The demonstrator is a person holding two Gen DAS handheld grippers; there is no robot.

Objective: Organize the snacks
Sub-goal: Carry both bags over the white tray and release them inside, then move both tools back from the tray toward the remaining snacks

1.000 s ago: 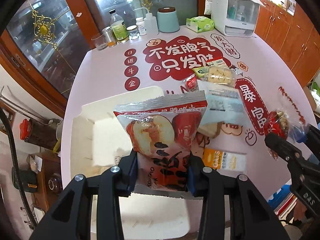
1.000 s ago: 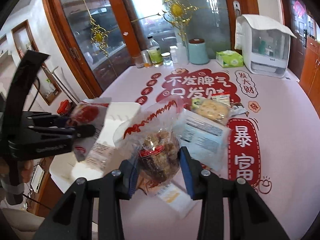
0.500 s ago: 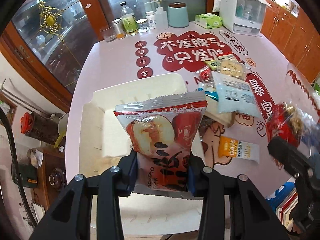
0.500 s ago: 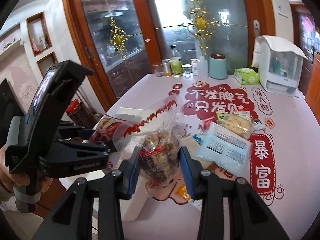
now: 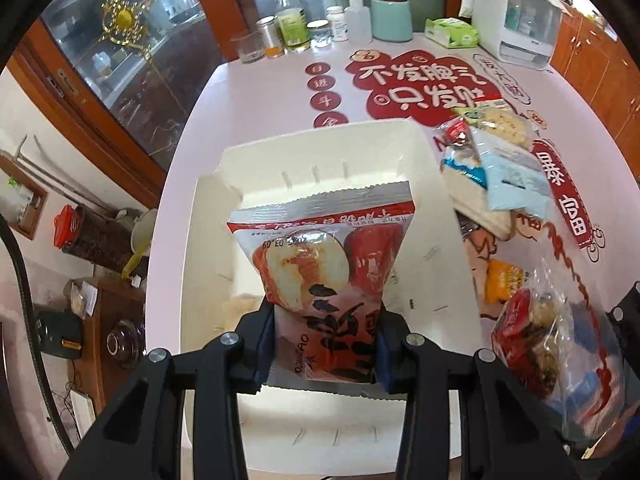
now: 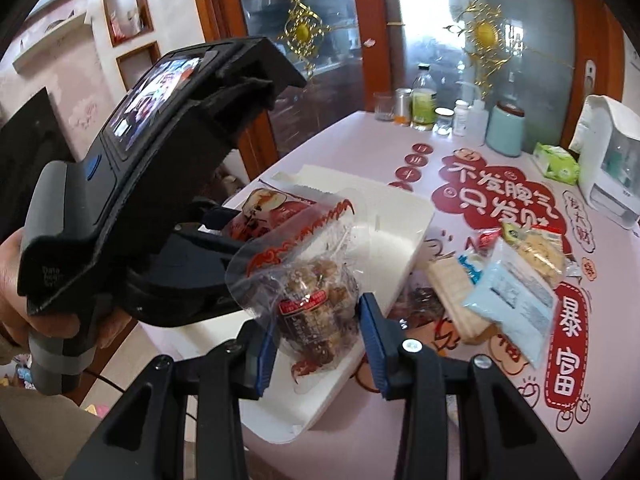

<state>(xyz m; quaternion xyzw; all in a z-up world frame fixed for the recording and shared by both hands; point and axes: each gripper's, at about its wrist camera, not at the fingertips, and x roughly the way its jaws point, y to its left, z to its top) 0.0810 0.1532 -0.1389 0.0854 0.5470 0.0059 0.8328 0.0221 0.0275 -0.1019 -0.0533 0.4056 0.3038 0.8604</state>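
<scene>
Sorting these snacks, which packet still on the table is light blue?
The flat light blue packet, lying on the wafer pack beside the white tray; its neighbours are orange, red or clear.

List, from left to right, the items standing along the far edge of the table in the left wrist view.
Drinking glass → metal tin → green-labelled bottle → teal canister → green tissue pack → white dispenser box.
</scene>
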